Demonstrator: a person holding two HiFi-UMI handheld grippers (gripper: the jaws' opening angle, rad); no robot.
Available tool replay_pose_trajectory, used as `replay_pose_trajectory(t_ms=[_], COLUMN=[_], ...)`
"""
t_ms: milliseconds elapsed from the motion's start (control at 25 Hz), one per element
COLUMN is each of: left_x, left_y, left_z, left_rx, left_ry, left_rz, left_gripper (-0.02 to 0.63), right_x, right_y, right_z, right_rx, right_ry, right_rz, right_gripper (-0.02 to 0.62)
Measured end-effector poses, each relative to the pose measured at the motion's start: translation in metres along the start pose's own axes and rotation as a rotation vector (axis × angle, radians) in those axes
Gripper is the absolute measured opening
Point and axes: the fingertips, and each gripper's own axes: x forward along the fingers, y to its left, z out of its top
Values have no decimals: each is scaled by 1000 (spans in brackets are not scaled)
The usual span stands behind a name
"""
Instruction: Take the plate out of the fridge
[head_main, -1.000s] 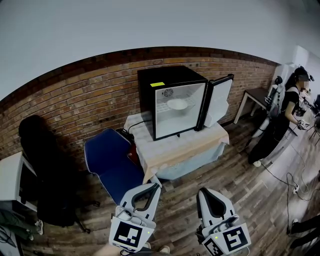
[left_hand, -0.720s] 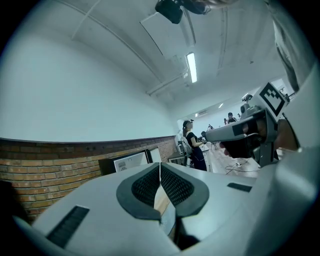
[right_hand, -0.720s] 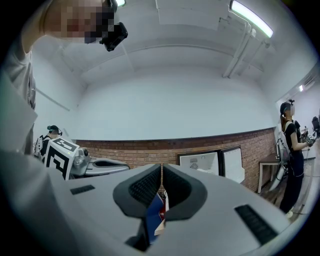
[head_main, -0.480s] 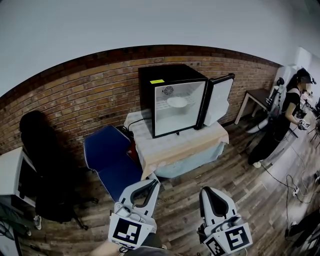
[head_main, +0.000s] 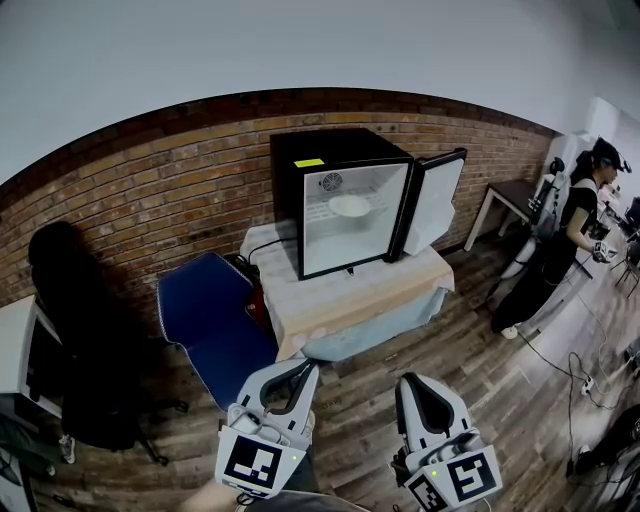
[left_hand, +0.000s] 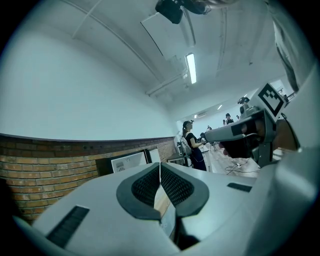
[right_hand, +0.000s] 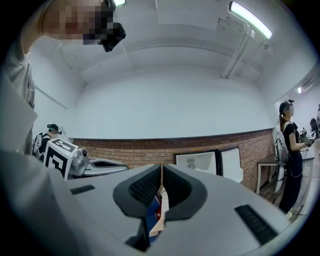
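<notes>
Both claws are pinched fully shut with nothing caught in either. The left claw (left_hand: 160, 172) shows its ribbed pads pressed together along one thin seam, and the right claw (right_hand: 162, 175) looks just the same. They're held low and side by side, both pointing toward the cloth-covered counter (head_main: 400, 285) and well short of it.

Only the head view picks out the plate (head_main: 350, 206). It's white and lies on a shelf in the upper part of the black fridge (head_main: 340, 150), whose door (head_main: 438, 200) stands swung open to the right. In the gripper views the fridge is just a pale box against the brick wall (head_main: 150, 210), and the plate is too small to make out.

The plate sits well apart from both claws, ahead of them and inside the fridge on the counter. A blue chair (head_main: 205, 320) stands just left of the counter, ahead of the left claw. A person (head_main: 575, 225) stands at the far right.
</notes>
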Motion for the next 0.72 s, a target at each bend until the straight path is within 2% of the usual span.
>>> replay_pose_trajectory(t_ms=[720], left_x=[105], left_y=[59], left_z=[-30], left_rx=[2], left_ry=[24], left_rz=[-50], left_gripper=[20], right_x=[114], right_y=[-62], right_z=[-22], right_rx=[25], right_ry=[25], right_rz=[-19], right_gripper=[32])
